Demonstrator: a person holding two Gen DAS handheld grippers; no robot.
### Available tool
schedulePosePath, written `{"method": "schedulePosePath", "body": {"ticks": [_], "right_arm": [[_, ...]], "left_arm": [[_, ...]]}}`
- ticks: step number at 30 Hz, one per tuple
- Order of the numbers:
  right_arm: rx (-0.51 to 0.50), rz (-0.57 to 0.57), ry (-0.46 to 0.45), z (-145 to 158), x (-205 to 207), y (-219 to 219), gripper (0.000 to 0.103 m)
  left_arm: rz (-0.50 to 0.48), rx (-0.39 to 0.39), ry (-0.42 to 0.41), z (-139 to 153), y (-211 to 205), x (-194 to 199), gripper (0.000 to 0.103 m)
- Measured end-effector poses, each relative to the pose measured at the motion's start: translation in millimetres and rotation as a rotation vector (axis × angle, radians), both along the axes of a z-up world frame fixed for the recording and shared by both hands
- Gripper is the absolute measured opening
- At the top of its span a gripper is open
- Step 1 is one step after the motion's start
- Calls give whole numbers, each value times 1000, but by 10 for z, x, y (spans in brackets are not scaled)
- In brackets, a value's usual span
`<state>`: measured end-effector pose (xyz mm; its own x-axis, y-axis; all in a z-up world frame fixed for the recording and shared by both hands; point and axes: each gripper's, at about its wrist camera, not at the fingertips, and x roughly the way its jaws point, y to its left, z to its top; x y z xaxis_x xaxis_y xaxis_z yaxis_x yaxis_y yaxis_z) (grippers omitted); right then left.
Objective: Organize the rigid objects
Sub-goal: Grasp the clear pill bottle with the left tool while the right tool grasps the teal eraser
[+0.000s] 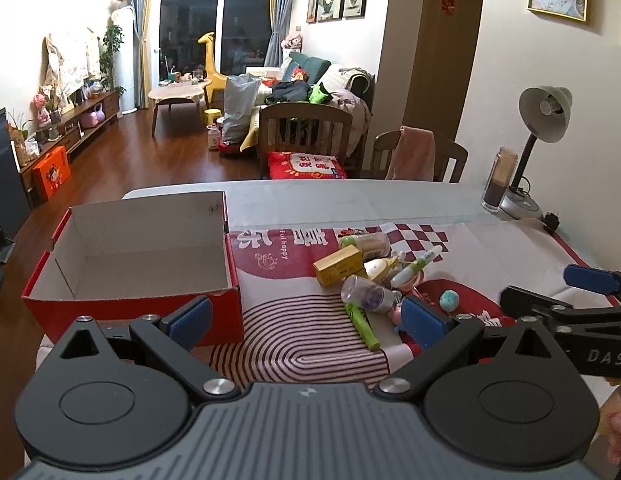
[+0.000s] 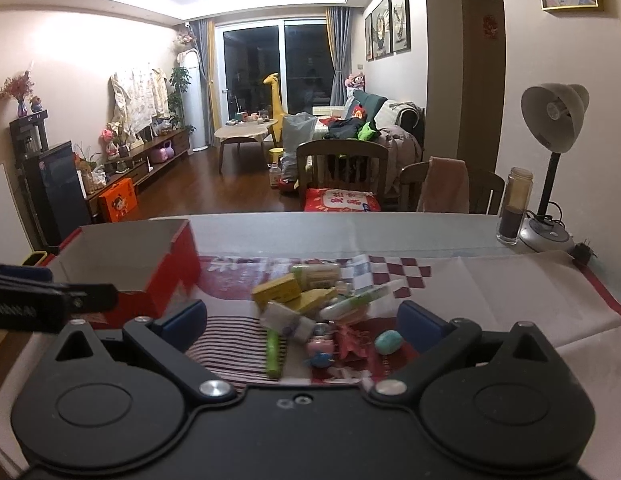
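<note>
A heap of small items lies on the patterned cloth (image 1: 310, 344): a yellow box (image 1: 338, 266), a clear bottle (image 1: 364, 294), a green stick (image 1: 362, 326), a white-green pen (image 1: 416, 268) and a teal ball (image 1: 449, 299). An empty red cardboard box (image 1: 142, 256) stands to the left. My left gripper (image 1: 306, 320) is open and empty, just short of the heap. My right gripper (image 2: 302, 322) is open and empty above the heap's near edge (image 2: 302, 320); it also shows at the right in the left wrist view (image 1: 566, 300). The red box (image 2: 166, 268) shows at the left in the right wrist view.
A desk lamp (image 1: 538, 136) and a tall glass jar (image 1: 498, 180) stand at the table's far right, with a plug (image 1: 550, 222) beside them. Two wooden chairs (image 1: 306, 132) stand behind the table's far edge. The floor drops off to the left of the box.
</note>
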<state>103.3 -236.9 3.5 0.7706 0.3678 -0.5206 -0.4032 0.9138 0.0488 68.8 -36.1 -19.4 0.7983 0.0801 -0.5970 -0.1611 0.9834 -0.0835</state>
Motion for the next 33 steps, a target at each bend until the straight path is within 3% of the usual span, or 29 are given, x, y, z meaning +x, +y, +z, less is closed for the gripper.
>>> {"method": "schedulePosePath", "body": {"ticks": [10,16,19,33], "right_arm": [[-46,16,66,-398,471,-427,96],[-96,49,80,-626,826,-524,92],[-124,52,98,-759,1023,-551,85],[-204,139,187,-1254,1633,-461,72]], "left_arm": [[22,-10,72,-360,-213,472,101],[25,-13,74,-497,-376,823,101],[23,17,73,-587,-468,1019,101],[-43,128,190,-1135,-817,1765,101]]}}
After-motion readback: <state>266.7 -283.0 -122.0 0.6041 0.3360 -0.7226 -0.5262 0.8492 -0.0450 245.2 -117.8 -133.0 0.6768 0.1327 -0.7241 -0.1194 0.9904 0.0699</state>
